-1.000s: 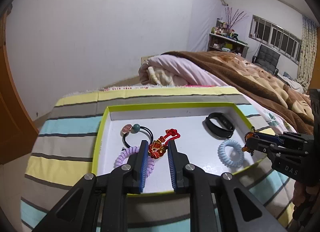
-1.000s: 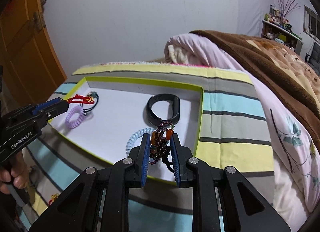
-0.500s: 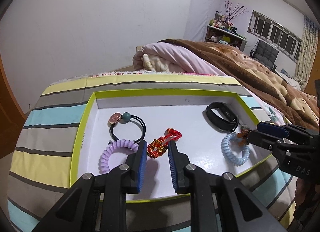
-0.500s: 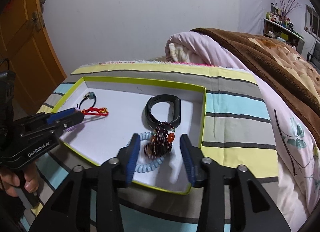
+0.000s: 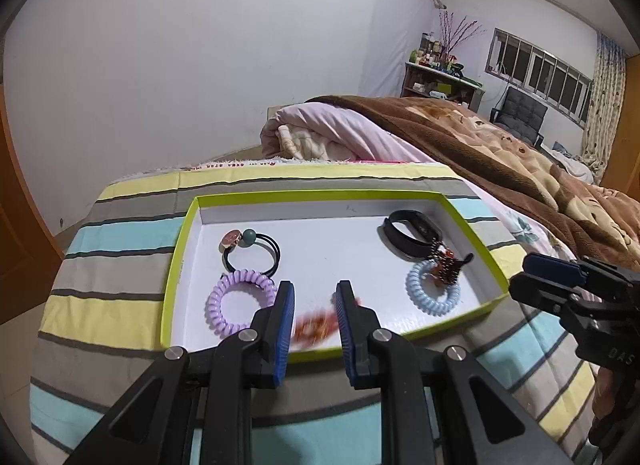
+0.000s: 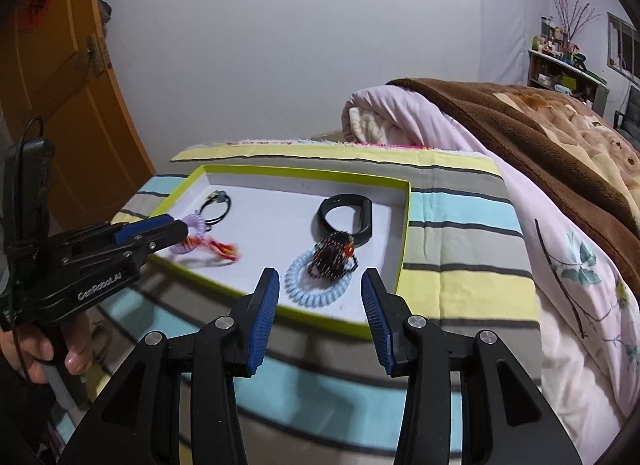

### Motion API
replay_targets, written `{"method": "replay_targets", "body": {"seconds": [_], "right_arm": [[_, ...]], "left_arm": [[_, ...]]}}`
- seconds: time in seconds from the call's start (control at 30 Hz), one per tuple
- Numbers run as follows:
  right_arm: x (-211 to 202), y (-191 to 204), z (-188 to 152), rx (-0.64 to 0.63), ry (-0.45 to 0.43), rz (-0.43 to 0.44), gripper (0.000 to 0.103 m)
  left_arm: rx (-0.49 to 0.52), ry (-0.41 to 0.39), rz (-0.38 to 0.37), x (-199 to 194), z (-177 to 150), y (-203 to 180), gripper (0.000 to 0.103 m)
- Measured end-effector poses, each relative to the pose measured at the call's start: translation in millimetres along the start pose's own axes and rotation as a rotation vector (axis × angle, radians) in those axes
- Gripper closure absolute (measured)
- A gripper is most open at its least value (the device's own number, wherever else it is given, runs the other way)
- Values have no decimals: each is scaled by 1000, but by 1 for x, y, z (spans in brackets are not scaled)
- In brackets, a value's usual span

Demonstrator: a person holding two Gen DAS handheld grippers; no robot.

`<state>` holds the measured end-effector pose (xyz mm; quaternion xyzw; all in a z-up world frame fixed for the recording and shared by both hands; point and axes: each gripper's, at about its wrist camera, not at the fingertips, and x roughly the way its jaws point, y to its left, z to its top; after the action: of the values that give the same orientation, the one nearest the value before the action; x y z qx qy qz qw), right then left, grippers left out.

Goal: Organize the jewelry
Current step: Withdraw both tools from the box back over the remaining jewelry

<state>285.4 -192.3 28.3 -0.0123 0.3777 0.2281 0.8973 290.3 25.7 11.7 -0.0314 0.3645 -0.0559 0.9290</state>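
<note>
A white tray with a green rim lies on the striped bedspread. In it are a black hair tie, a purple coil tie, a black band, a blue coil tie and a dark bead bracelet lying on the blue coil. My left gripper is open; a blurred red knot charm sits free between its fingers over the tray's near edge. My right gripper is open and empty, just short of the blue coil.
A rolled pink quilt and a brown blanket lie behind and to the right of the tray. An orange door stands at the left. A shelf and a window are at the far right.
My right gripper opened and dropped the bead bracelet onto the blue coil tie, then drew back. My left gripper opened and released the red charm, which is blurred in motion.
</note>
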Motion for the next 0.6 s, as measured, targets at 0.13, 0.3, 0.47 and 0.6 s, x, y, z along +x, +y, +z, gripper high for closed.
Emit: {"method": "replay_targets", "body": {"seconds": [0.13, 0.3, 0.47, 0.6], "right_arm": [[-20, 4, -9, 2, -18, 9, 59], [-42, 9, -23, 10, -36, 19, 59], [-63, 16, -43, 21, -57, 34, 59], [-79, 20, -61, 37, -62, 53, 59]], "left_arm": [[-9, -4, 7, -15, -8, -1, 82], [-22, -31, 10, -47, -21, -6, 82], [-16, -66, 16, -83, -39, -20, 82], [-25, -93, 16, -112, -56, -29, 82]]}}
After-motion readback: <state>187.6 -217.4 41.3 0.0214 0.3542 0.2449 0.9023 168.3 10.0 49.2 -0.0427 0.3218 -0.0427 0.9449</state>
